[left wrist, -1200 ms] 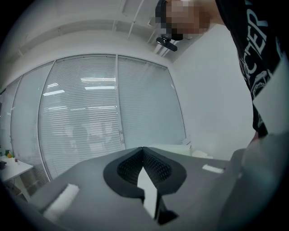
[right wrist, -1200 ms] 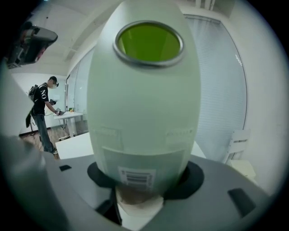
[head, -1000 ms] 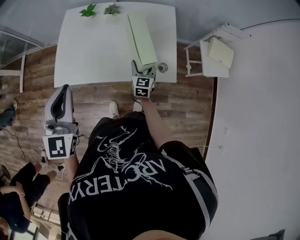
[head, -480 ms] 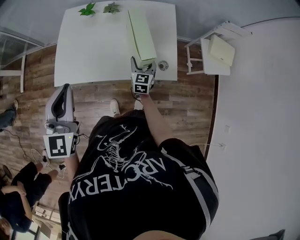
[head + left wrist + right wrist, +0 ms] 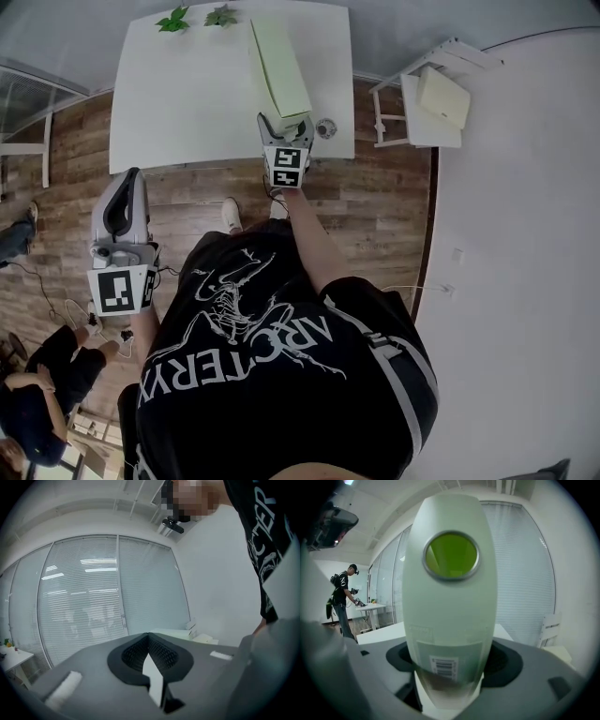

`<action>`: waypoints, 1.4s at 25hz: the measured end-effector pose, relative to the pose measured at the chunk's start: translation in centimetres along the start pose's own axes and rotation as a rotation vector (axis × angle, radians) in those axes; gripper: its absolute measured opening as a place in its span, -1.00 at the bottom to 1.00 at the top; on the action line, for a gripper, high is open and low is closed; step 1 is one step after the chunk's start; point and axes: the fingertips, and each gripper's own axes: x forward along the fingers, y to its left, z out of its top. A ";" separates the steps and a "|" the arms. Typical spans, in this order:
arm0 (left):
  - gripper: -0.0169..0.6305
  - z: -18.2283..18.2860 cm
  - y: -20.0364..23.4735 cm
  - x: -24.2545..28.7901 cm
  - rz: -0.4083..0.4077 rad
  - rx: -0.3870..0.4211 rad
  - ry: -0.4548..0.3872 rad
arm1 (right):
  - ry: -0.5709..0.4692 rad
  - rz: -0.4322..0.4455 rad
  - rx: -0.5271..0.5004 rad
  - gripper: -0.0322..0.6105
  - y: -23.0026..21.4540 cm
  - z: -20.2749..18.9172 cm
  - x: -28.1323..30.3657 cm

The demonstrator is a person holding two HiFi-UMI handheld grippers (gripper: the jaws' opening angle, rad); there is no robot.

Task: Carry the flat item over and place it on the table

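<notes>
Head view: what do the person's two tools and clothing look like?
Both the left tool and the right tool have grey bodies, each carrying a white cube with black square markers. The person wears a black T-shirt with white print.

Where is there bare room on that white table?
The table is bare across its left and middle, from the two plants at the far edge to the near edge. Crowded at the near right corner, by the small round object.
</notes>
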 end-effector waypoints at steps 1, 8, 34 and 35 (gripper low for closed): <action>-0.91 0.0 -0.2 0.1 -0.005 0.000 -0.002 | -0.008 0.003 -0.001 0.15 0.0 0.4 -0.4; -0.91 0.2 -0.2 0.7 -0.014 -0.013 -0.025 | -0.136 0.059 -0.043 0.15 -0.1 8.0 -7.3; -0.91 2.5 0.8 2.9 -0.039 -0.039 -0.163 | -0.307 0.040 -0.208 -0.86 -2.1 25.4 -20.4; -0.91 2.5 0.8 2.8 -0.039 -0.040 -0.166 | -0.307 0.034 -0.217 -0.86 -2.0 25.6 -20.4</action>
